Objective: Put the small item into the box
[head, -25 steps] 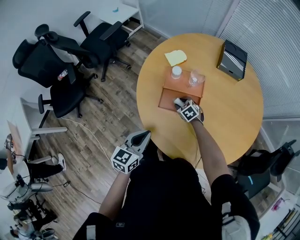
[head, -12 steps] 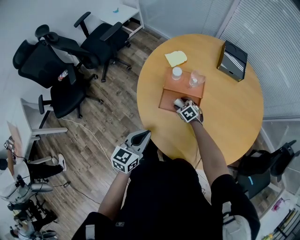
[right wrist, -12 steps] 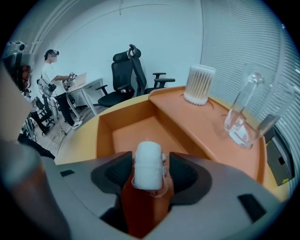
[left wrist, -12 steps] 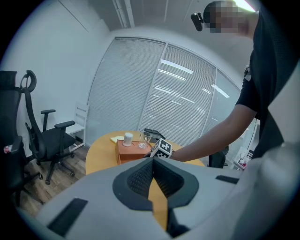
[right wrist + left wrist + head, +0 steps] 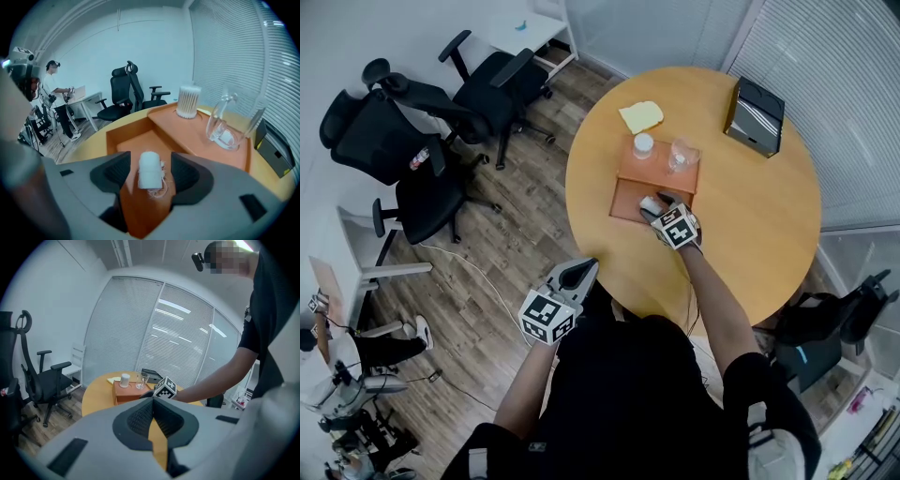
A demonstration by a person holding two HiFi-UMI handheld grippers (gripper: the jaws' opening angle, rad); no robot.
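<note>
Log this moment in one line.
right tongs opening, roll loose between them | roll lying in box | left tongs shut, empty

I am watching my right gripper [image 5: 661,204] opening its jaws around the small roll [image 5: 150,169] in the low tray of the box [image 5: 123,135], with a narrow gap on each side. Straight ahead, a glass mug [image 5: 228,123] and a white jar [image 5: 188,101] are standing on the raised shelf, blocking the way. To the right, the table [image 5: 750,225] is lying bare.
</note>
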